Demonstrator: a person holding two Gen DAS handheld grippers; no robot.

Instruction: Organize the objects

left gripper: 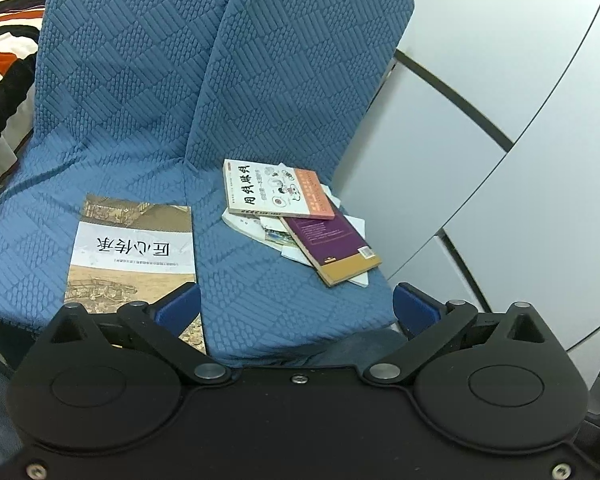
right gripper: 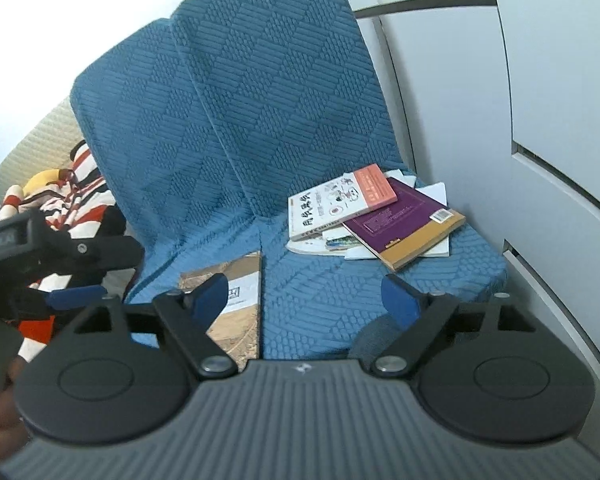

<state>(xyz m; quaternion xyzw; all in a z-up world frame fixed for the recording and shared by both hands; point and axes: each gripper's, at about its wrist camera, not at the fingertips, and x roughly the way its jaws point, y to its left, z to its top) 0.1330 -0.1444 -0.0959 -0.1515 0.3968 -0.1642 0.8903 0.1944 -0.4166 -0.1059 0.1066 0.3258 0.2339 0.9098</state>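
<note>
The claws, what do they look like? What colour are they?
Both look alike. The left claw has two blue fingertips on black jointed bars with silver round pins, swinging from two big black round plates. The right claw has the same blue fingertips and black bars, but its middle plate is grey with ridges and a tiny logo. No cables or sleeves show.
</note>
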